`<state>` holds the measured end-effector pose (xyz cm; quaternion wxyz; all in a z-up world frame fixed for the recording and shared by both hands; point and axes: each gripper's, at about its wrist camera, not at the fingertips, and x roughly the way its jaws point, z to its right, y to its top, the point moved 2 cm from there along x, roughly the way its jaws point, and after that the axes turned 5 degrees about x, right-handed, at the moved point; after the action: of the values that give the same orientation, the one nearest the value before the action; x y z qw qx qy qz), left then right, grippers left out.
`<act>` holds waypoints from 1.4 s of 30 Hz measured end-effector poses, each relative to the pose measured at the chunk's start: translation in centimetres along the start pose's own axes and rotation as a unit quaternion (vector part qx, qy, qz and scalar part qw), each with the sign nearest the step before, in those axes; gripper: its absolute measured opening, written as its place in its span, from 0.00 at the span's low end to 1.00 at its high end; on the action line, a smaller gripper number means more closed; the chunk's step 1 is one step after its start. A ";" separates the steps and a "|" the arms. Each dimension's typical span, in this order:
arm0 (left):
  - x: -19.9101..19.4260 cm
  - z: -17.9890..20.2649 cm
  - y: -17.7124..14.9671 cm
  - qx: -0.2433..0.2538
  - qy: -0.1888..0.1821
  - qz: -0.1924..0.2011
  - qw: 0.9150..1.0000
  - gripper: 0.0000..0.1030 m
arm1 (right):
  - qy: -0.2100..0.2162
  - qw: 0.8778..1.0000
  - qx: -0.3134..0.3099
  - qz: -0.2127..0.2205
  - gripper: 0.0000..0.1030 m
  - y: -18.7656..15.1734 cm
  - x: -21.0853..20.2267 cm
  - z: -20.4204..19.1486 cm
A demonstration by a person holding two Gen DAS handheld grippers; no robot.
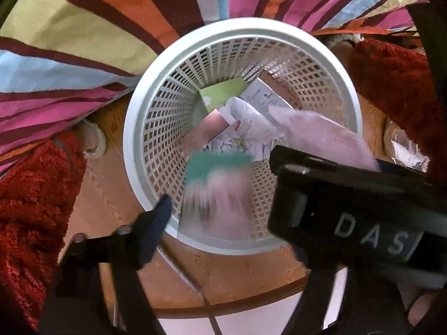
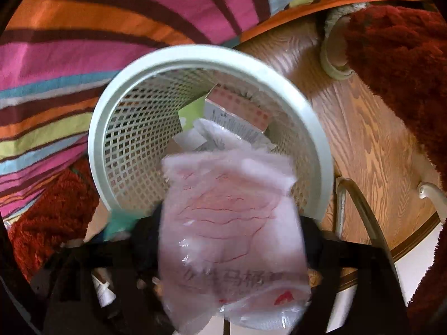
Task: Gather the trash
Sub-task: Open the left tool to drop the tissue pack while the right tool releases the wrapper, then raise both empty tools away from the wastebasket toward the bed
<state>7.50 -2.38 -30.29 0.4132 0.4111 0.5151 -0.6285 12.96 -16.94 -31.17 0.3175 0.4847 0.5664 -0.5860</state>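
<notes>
Home bedroom: striped bedding (image 1: 69,55), red rug (image 2: 405,55), wood floor (image 2: 363,139).

A round brown wood-grain tabletop (image 2: 363,128) with a darker edge band fills the lower part of both views. Beyond its far edge hangs a striped fabric (image 1: 92,36) in pink, orange, maroon, pale blue and olive. Shaggy red plush covers (image 1: 30,195) press in at the tabletop's left and right edges. Past the near edge lies pale floor (image 1: 251,321). The light is soft and even.
</notes>
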 end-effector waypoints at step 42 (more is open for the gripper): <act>-19.8 -3.1 -6.1 -0.092 0.075 0.374 0.920 0.75 | 0.083 0.903 -0.140 0.397 0.93 -8.8 -20.1 -3.3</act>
<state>8.41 3.37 -10.13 0.6140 0.5803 0.4086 -0.3453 12.18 -15.90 -9.02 0.5403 0.6671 0.4278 -0.2831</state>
